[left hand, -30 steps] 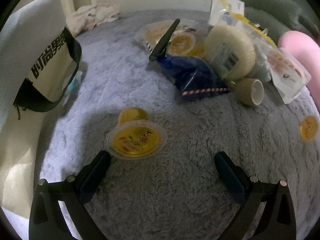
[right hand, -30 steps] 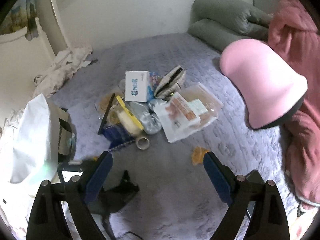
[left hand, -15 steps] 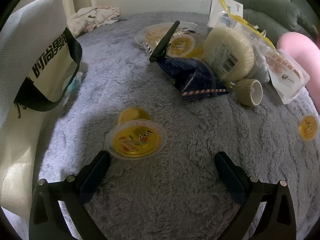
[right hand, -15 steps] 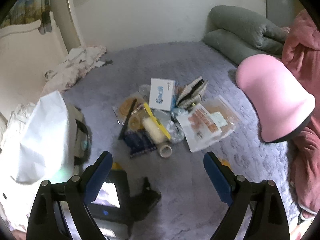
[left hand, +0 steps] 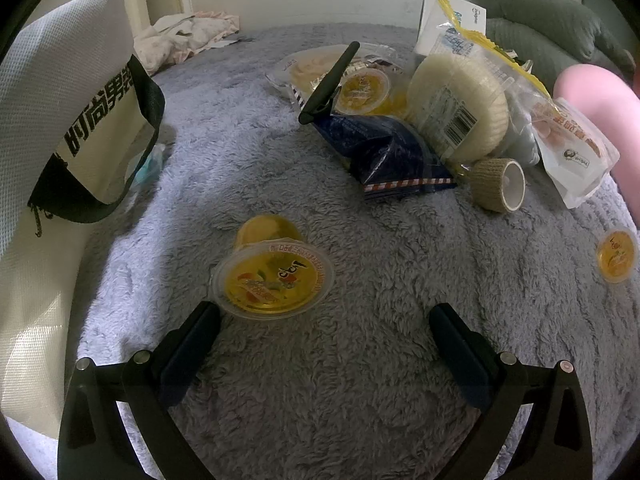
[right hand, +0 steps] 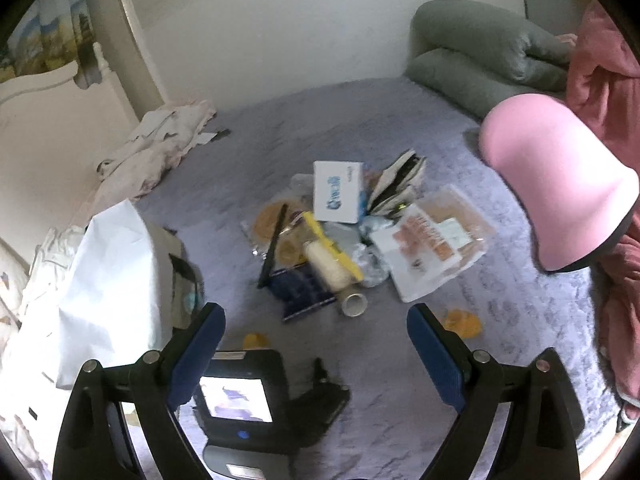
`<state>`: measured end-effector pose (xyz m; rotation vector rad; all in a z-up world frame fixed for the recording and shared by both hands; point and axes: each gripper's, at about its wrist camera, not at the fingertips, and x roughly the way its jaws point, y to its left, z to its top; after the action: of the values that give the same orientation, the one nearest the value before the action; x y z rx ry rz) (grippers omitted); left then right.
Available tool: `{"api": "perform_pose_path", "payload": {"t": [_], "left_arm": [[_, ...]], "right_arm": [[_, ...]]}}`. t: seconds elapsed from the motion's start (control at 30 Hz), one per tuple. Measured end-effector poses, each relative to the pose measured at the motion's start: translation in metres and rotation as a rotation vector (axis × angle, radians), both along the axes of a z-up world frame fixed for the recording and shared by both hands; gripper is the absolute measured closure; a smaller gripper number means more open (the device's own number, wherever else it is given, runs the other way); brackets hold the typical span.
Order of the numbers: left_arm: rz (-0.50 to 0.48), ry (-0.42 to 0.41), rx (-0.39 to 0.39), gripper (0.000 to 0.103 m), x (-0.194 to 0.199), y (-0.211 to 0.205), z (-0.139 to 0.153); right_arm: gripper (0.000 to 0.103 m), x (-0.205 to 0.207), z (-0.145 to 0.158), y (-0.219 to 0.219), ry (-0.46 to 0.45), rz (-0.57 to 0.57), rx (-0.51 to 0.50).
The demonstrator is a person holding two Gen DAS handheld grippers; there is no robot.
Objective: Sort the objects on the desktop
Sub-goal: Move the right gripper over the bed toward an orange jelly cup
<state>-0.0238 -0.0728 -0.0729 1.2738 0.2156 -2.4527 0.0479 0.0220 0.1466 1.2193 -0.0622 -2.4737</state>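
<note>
Right gripper [right hand: 314, 322] lifted back — fingers apart, empty; left gripper [left hand: 324, 322] spread, round orange jelly cup [left hand: 273, 278] unclaimed.

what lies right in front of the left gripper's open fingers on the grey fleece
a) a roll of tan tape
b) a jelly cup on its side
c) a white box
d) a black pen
b: the jelly cup lies tipped over, lid toward the camera, just ahead of the left gripper, nearer its left finger.
</note>
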Motion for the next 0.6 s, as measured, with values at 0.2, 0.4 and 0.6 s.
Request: {"api": "perform_pose_path", "payload": {"t": [0.2,0.4,0.6], "left_arm": [[0.0,0.0,0.0,0.0,-0.003,0.002,0.0],[0.001,0.0,0.0,0.0,-0.004,0.001,0.0],[0.001,0.0,0.001,0.0,-0.006,-0.001,-0.001]], "right_arm": [[0.011,0.017,0.01,0.011,-0.002,-0.019,0.011],[0.011,0.037,0.043,0.043,0.094,0.002,0.099],[0.01,0.055,0.032,0.065,0.129,0.071,0.104]]}}
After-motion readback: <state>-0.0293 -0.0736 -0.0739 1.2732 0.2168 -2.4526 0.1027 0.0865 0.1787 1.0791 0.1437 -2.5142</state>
